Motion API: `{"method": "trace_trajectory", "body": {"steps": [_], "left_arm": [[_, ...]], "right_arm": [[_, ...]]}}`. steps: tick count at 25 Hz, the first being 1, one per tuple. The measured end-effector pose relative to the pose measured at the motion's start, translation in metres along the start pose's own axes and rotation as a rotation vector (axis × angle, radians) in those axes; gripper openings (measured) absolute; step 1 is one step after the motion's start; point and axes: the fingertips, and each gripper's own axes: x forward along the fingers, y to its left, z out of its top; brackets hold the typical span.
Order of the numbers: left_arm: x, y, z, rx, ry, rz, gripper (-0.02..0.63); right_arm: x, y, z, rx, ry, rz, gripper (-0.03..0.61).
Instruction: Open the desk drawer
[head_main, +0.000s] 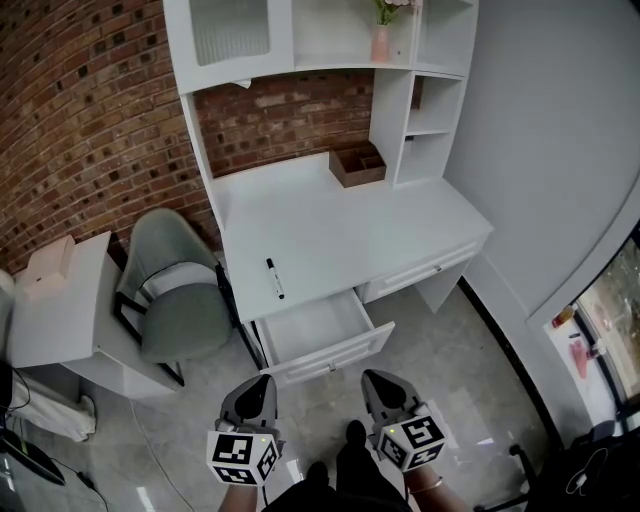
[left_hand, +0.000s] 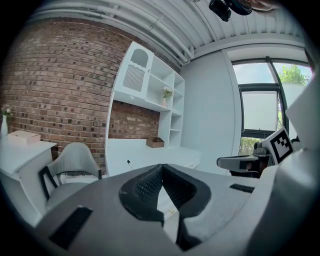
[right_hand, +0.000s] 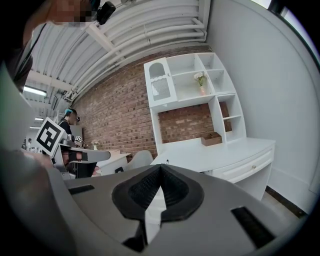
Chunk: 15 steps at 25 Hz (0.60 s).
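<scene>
The white desk (head_main: 340, 230) has its left drawer (head_main: 335, 355) pulled out, and the inside looks empty. The right drawer (head_main: 420, 270) is closed. Both grippers hang low in front of the desk, apart from the drawer. My left gripper (head_main: 262, 382) is shut with nothing in it, its pads meeting at the tips (left_hand: 162, 167). My right gripper (head_main: 375, 378) is also shut and empty (right_hand: 160, 167). Both point roughly level at the desk (right_hand: 220, 150).
A black marker (head_main: 274, 278) lies on the desktop near the open drawer. A wooden organiser box (head_main: 358, 165) sits at the back under the hutch shelves. A grey chair (head_main: 175, 290) and a small white table (head_main: 60, 310) stand left of the desk. A grey wall runs along the right.
</scene>
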Motion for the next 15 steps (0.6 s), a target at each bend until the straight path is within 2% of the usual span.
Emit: {"method": "trace_trajectory", "body": {"steps": [15], "left_arm": [[0.0,0.014,-0.005,-0.016,-0.002,0.003,0.009]], "right_arm": [[0.006,0.002,-0.003,0.002,0.002,-0.02,0.004]]}}
